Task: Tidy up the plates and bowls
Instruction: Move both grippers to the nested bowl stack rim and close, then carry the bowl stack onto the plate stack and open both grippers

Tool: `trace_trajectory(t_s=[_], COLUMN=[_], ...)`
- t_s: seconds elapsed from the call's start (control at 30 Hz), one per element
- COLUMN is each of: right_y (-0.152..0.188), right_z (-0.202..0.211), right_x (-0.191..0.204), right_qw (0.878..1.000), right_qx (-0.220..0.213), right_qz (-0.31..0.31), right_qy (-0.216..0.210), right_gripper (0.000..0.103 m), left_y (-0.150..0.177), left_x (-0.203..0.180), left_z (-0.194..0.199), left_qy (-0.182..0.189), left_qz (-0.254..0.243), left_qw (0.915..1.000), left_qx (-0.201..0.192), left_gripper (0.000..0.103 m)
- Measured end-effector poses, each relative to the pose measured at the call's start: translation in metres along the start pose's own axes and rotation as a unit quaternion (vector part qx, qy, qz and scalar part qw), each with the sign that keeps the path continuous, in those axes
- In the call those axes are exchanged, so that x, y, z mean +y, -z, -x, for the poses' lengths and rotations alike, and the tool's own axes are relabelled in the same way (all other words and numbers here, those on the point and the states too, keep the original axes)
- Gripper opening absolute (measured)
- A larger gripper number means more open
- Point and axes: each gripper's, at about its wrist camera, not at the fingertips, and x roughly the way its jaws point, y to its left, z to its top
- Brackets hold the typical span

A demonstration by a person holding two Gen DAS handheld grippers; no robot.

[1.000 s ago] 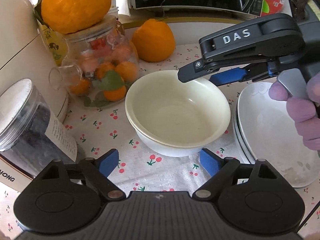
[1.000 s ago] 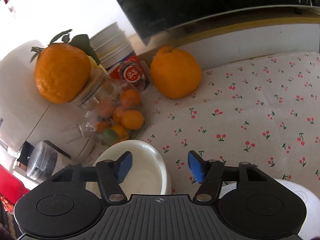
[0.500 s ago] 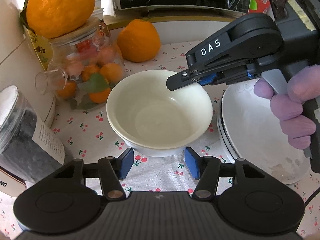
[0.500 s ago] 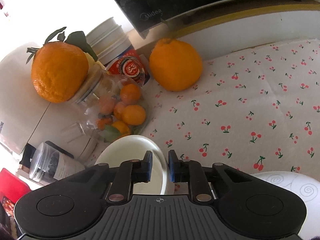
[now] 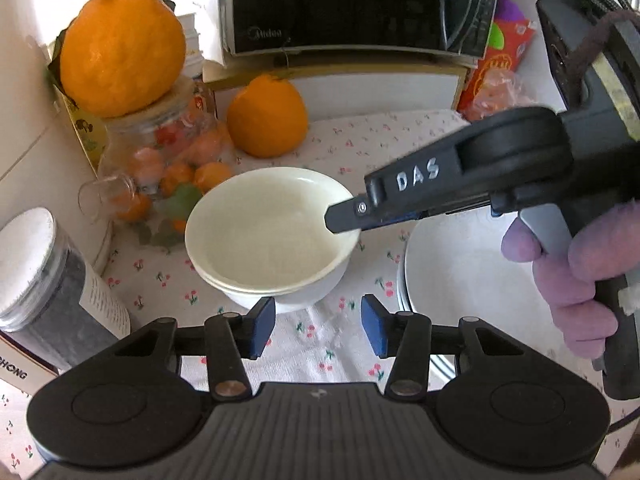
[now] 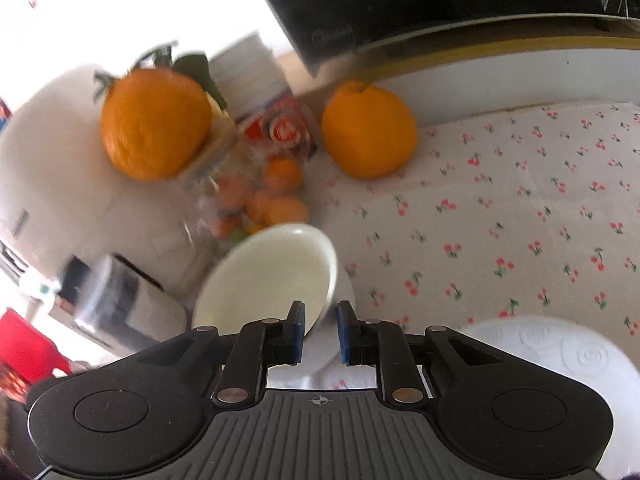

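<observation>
Two nested cream bowls sit on the cherry-print cloth; the top bowl [image 5: 268,232] is tilted up off the lower bowl [image 5: 280,296]. My right gripper [image 6: 320,332] is shut on the top bowl's rim [image 6: 276,276]; it shows in the left wrist view [image 5: 348,220] over the bowl's right edge. My left gripper [image 5: 316,328] is open just in front of the bowls and holds nothing. A stack of white plates [image 5: 460,272] lies right of the bowls, also in the right wrist view [image 6: 560,356].
A glass jar of small oranges [image 5: 160,176] with a big orange [image 5: 124,48] on top stands left of the bowls. A second orange [image 5: 268,116] and a microwave [image 5: 352,4] are behind. A dark-filled jar [image 5: 44,292] is front left.
The right gripper closed on the top bowl's rim and lifted that side, tilting the bowl. The left gripper narrowed its opening and pulled back from the bowls.
</observation>
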Motion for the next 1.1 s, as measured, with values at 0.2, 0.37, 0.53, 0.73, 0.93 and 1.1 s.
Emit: trace_trajectory(t_s=[0.2, 0.37, 0.53, 0.73, 0.93, 1.1], right_y=[0.005, 0.000, -0.005, -0.008, -0.008, -0.006], right_z=[-0.006, -0.016, -0.025, -0.028, -0.018, 0.004], right_x=[-0.014, -0.019, -0.022, -0.017, -0.010, -0.001], right_qw=[0.999, 0.998, 0.997, 0.998, 0.998, 0.999], right_qx=[0.005, -0.004, -0.012, -0.022, -0.030, -0.038], right_qz=[-0.034, -0.055, -0.071, -0.061, -0.047, -0.030], right_qy=[-0.013, -0.018, -0.015, -0.008, 0.002, 0.013], right_gripper=[0.022, 0.026, 0.025, 0.023, 0.022, 0.022], left_y=[0.007, 0.006, 0.003, 0.000, -0.003, -0.008], left_x=[0.011, 0.033, 0.050, 0.053, 0.050, 0.045], left_z=[0.006, 0.010, 0.000, -0.011, -0.005, 0.013], left_qy=[-0.001, 0.048, 0.055, 0.028, -0.003, 0.001], left_qz=[0.006, 0.066, 0.160, 0.223, 0.226, 0.236], left_qw=[0.9999, 0.9958, 0.9844, 0.9730, 0.9727, 0.9690], left_qx=[-0.016, -0.041, -0.047, -0.051, -0.053, -0.072], left_gripper=[0.079, 0.083, 0.070, 0.047, 0.033, 0.033])
